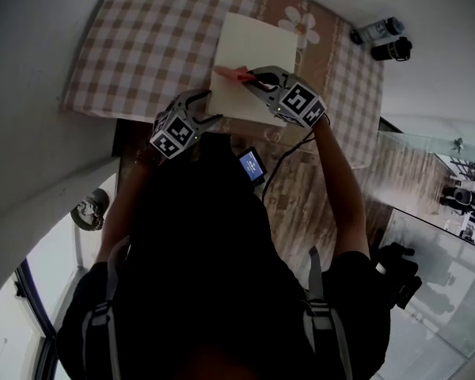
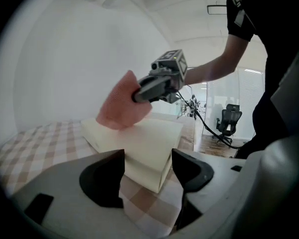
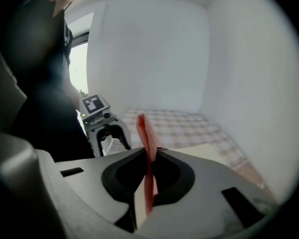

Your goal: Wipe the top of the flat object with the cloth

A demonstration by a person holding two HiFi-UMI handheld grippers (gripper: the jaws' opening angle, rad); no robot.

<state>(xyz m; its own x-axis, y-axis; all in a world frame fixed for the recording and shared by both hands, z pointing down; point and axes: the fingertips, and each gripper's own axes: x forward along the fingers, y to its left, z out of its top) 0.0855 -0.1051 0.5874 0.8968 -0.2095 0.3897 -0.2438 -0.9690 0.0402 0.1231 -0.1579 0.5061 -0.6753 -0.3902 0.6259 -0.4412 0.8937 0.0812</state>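
Pinching the cloth (image 1: pixel 232 73) in your right gripper (image 1: pixel 256 78), you begin wiping the board (image 1: pixel 253 46); your left gripper (image 2: pixel 148 159) stands open around its near corner. Next, I think, press down and sweep across.

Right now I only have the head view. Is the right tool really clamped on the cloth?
Observer: Yes. The right gripper view shows the right tool with its jaws shut on the red cloth, which stands on edge between them.
Operator: Left tool?
Observer: The left tool is open. Its own view shows the jaws apart with the near corner of the cream board between them. I can't tell whether they touch it.
Operator: Cloth down on the board?
Observer: From the left gripper view, its lower edge seems to reach the board's top. Contact isn't certain.
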